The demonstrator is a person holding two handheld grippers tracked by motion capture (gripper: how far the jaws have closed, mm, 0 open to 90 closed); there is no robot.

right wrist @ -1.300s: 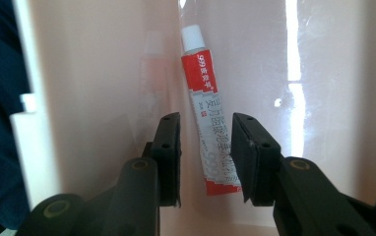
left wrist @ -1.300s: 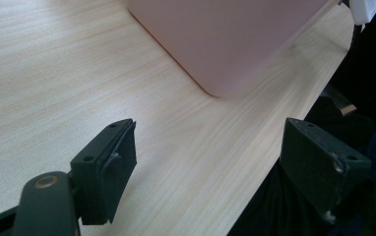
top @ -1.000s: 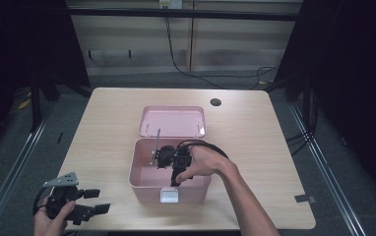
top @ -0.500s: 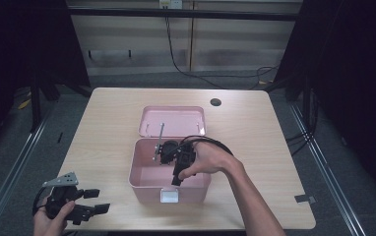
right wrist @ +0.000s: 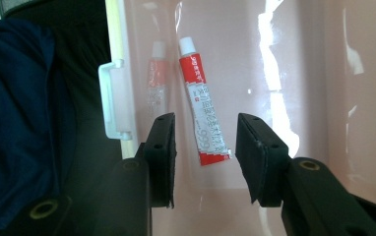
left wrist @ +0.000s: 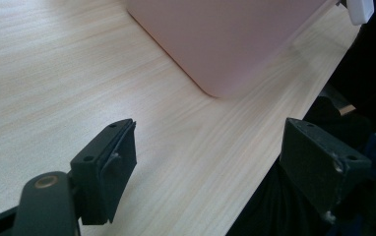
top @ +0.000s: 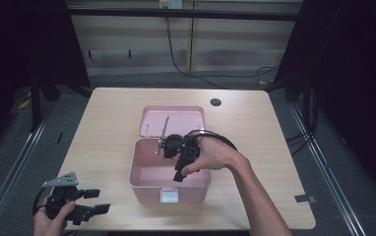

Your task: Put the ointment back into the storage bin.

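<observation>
Tube (right wrist: 203,114): red and white with a white cap, lying on the box (top: 141,174) floor by the latch wall; digits "999" readable, other print too small.
Right claw (right wrist: 204,158): inside the box, jaws apart either side of the tube, not touching.
Left claw (top: 95,201): open, empty, at the bench (top: 102,123) near-left corner.
Lid (top: 176,119): open behind the box.

A pale wooden surface (top: 112,118) stands on grey floor (top: 324,147), with a beige panelled wall (top: 225,39) and black cables (top: 196,76) behind.

overhead view; close gripper views sharing pink box (top: 149,177)
</observation>
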